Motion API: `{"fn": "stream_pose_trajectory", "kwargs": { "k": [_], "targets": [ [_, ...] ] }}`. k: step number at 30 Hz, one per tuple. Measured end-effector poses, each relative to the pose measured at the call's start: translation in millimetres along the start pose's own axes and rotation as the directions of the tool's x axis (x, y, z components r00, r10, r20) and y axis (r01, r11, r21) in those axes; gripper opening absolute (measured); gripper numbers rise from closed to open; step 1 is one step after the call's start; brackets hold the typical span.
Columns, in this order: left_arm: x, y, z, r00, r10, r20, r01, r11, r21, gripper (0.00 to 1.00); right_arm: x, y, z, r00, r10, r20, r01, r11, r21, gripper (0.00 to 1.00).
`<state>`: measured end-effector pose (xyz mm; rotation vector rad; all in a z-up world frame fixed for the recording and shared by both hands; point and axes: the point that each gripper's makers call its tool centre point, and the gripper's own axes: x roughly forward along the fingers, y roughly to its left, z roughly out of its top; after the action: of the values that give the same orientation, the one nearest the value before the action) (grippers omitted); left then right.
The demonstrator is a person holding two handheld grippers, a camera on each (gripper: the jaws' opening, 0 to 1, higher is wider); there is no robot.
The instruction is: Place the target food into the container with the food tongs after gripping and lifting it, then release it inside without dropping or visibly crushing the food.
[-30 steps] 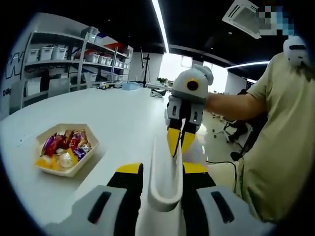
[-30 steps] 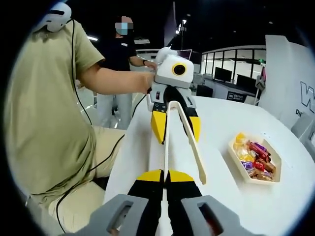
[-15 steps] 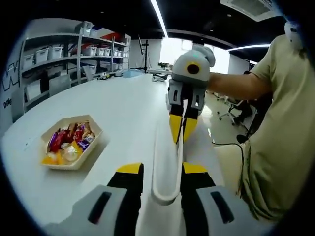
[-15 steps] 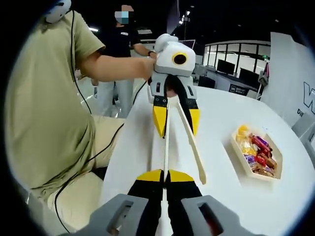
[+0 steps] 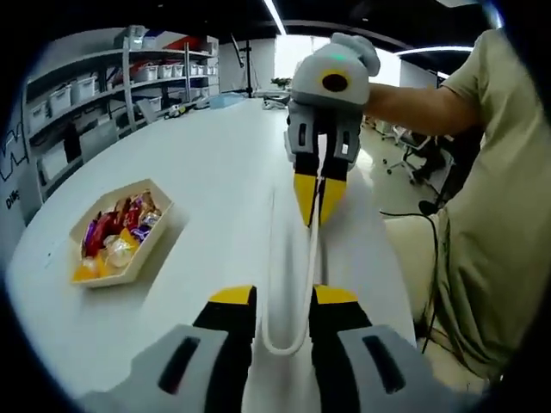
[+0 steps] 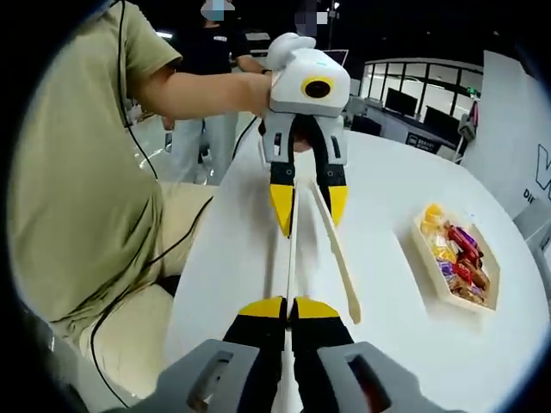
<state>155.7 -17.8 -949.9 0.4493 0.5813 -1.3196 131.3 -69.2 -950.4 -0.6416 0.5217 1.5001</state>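
Tongs are held at both ends: our left gripper has its jaws spread around the looped end, our right gripper clamps one arm's tip. Wrapped candies sit untouched in the hexagonal tray on the counter, well apart, so we'd guess a proper working grip comes next.
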Motion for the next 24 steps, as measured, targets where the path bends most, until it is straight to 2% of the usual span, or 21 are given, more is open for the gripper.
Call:
{"fn": "stream_pose_trajectory", "kwargs": {
  "k": [4, 15, 24],
  "targets": [
    [4, 3.3, -8.8, 0.999, 0.016, -0.05, -0.016, 1.0, 0.01, 0.21, 4, -2, -4.1, 1.0, -0.001, -0.031, 0.001, 1.0, -0.001, 0.0],
    [8, 12.5, -22.1, 0.991, 0.057, -0.12, -0.053, 0.998, 0.035, 0.25, 11, -7, -14.2, 0.996, -0.003, -0.086, 0.004, 1.0, 0.007, 0.0],
    [12, 14.1, -25.9, 0.989, 0.053, -0.136, -0.049, 0.998, 0.026, 0.2, 15, -9, -22.0, 0.994, -0.002, -0.11, 0.006, 1.0, 0.03, 0.0]
  ]
}}
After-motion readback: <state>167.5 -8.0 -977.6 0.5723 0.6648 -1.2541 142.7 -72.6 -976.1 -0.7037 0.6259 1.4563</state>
